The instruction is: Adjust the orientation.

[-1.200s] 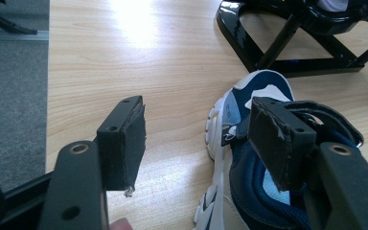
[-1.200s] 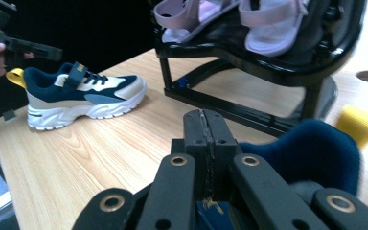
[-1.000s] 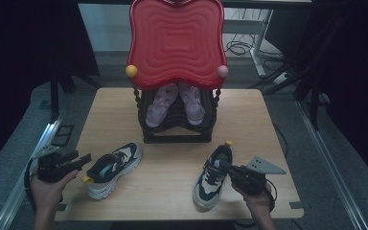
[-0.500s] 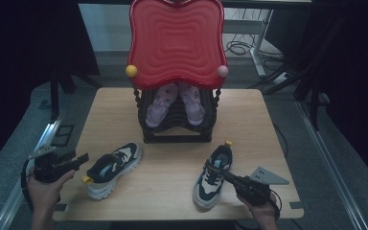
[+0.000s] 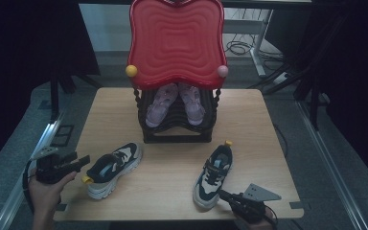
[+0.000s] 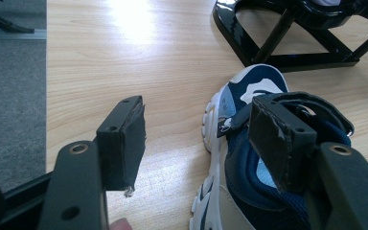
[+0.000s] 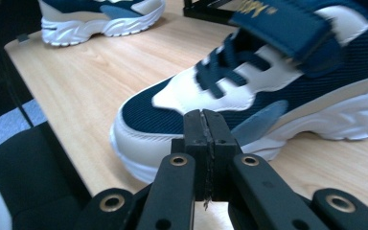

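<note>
Two navy-and-white sneakers lie on the wooden table (image 5: 172,163). The left sneaker (image 5: 112,164) points toward the rack, and my left gripper (image 5: 84,160) stands open just left of it. In the left gripper view, the left gripper (image 6: 201,139) has one pad (image 6: 124,139) over bare wood and the other over the left sneaker's (image 6: 239,191) strap. The right sneaker (image 5: 214,173) lies toe toward the near edge. My right gripper (image 5: 223,195) is shut, empty, low at that toe. In the right gripper view, the right gripper (image 7: 204,129) sits close before the right sneaker's (image 7: 268,81) toe cap.
A black shoe rack (image 5: 177,129) with a red wavy top (image 5: 175,43) stands at the table's back and holds a pink pair (image 5: 175,103). Cables (image 5: 239,48) lie on the floor behind. Metal rails (image 5: 326,158) run along both sides of the table.
My right gripper has dropped and drawn back toward the near edge, from beside the right sneaker to its toe. The left gripper and both sneakers have stayed put.
</note>
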`<control>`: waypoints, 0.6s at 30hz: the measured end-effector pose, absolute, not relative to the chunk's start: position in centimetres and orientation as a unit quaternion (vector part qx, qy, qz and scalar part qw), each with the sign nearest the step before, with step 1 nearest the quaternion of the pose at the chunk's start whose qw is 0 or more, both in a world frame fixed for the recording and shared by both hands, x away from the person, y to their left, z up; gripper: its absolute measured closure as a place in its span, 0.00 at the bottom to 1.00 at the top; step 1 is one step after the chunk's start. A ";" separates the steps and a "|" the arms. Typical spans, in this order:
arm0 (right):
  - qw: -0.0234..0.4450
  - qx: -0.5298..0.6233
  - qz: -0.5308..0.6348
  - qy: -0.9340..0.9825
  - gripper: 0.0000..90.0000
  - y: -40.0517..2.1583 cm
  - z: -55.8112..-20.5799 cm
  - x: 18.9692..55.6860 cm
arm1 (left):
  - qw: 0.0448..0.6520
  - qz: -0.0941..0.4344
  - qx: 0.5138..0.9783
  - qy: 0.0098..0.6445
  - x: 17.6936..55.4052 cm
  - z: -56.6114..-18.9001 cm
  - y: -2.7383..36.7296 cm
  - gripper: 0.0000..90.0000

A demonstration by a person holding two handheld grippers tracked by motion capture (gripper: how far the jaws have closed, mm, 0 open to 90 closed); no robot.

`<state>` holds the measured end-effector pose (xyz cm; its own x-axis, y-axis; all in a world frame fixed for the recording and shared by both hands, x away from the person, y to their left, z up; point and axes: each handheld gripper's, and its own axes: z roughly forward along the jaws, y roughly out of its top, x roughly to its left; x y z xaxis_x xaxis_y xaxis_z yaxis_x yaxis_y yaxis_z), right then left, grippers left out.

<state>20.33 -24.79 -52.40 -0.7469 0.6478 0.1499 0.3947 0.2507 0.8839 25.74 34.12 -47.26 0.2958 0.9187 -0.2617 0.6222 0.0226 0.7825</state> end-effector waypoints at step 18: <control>0.132 0.316 0.491 0.801 0.99 -21.8 -52.7 20.9 | 0.435 0.170 0.674 0.572 25.7 -47.4 34.5 0.43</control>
